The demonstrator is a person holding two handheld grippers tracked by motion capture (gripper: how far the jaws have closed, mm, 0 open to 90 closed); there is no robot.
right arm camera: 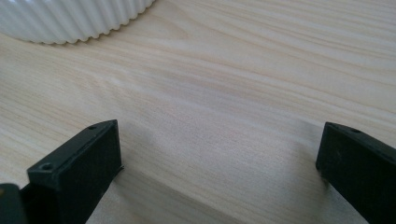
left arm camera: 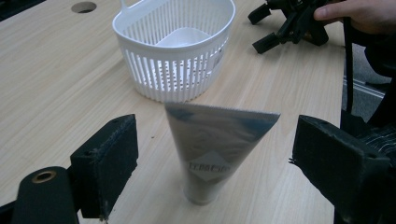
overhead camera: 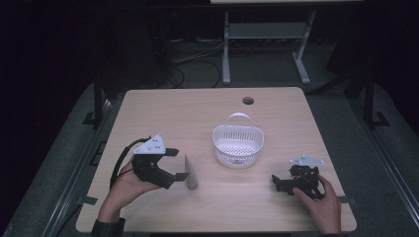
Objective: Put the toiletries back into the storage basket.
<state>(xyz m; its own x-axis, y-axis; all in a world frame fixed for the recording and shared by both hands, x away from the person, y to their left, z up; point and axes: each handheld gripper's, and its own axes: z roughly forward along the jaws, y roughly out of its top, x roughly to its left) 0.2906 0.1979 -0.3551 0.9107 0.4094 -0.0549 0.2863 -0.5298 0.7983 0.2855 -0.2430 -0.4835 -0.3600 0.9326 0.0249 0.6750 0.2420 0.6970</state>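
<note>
Dark room, light wood table point(overhead camera: 207, 106). Tube point(overhead camera: 190, 173) upright near left, between spread jaws of left gripper point(overhead camera: 174, 164), not touching. White basket point(overhead camera: 238, 143) centre, appears empty. Right gripper point(overhead camera: 277, 183) near right, jaws apart, holding nothing. Judgement: tube ungrasped, likely basket placement all outstanding.
</note>
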